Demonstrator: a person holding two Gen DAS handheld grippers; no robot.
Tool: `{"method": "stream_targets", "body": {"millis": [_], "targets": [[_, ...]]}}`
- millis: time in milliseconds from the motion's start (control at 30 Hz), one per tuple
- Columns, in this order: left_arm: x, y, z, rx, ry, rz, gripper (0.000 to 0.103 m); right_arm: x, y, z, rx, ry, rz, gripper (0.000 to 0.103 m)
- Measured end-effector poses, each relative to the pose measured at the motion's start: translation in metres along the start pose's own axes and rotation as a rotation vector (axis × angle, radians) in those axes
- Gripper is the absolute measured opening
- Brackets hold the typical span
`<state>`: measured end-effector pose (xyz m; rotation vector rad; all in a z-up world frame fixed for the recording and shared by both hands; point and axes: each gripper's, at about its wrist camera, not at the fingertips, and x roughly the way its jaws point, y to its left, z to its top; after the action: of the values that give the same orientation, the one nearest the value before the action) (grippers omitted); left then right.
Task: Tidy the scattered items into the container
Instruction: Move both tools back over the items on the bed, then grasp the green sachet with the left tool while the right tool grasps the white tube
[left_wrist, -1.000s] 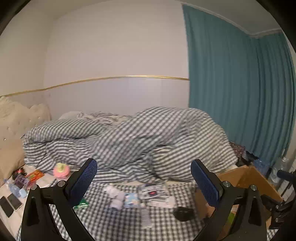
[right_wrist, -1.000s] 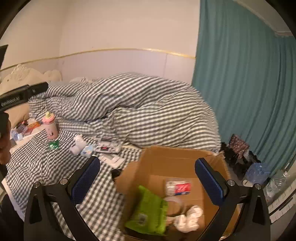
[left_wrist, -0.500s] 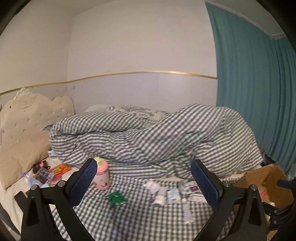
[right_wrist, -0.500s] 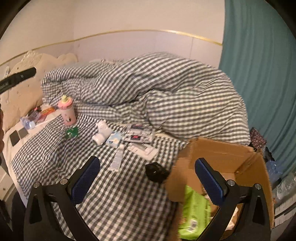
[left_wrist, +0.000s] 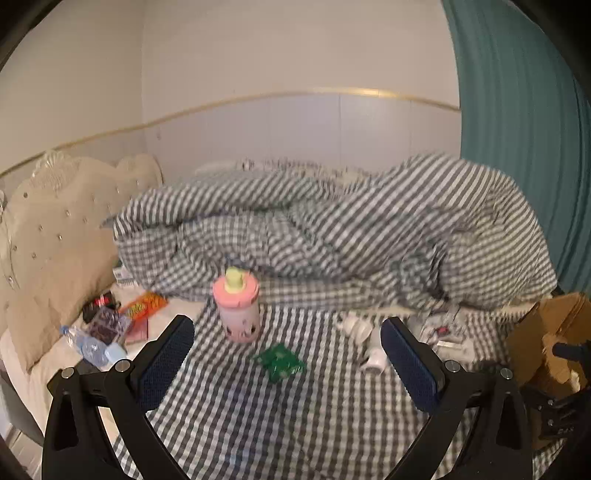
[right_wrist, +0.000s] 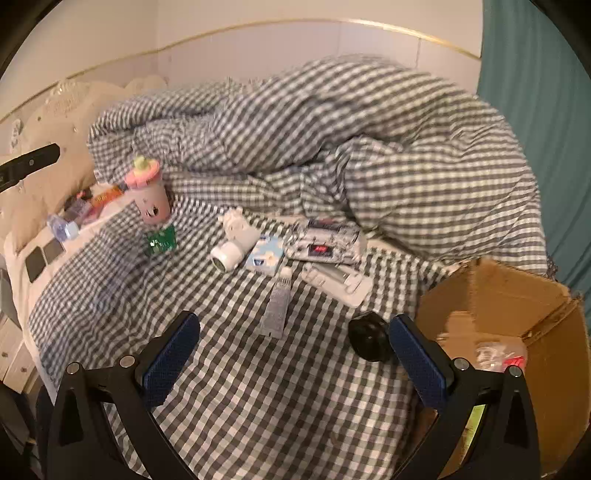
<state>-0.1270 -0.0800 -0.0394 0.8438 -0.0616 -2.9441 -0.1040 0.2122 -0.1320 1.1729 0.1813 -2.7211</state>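
Both spread wide and empty: left gripper, right gripper. Below, grey-white checked bed sheet with scattered pink lidded cup, green foil packet, grey squeeze tube. Open brown cardboard box near right. Crumpled checked duvet far, teal curtain right.

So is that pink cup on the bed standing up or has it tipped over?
Standing upright. The pink cup rests on its base on the checked bedsheet, its yellow-tipped lid on top; the right wrist view shows the same.

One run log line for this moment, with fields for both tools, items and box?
left tool: open, empty | right tool: open, empty | pink cup: upright on bed | box: partly filled
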Motion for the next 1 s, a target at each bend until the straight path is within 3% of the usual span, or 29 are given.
{"method": "stream_targets", "body": {"millis": [267,400,700,1000], "targets": [[0.08,0.013,-0.03,-0.013,0.241,-0.051,0.103,0.054,0.015,-0.004,0.007,0.099,0.035,0.103],[0.12,0.009,-0.049,0.012,0.32,-0.021,0.103,0.077,0.021,-0.004,-0.005,0.14,0.043,0.103],[0.208,0.003,-0.067,-0.007,0.392,-0.045,0.103,0.116,0.021,-0.007,-0.032,0.202,0.037,0.103],[0.267,0.003,-0.083,-0.03,0.444,-0.005,0.103,0.154,0.014,-0.008,0.0,0.232,0.043,0.103]]}}
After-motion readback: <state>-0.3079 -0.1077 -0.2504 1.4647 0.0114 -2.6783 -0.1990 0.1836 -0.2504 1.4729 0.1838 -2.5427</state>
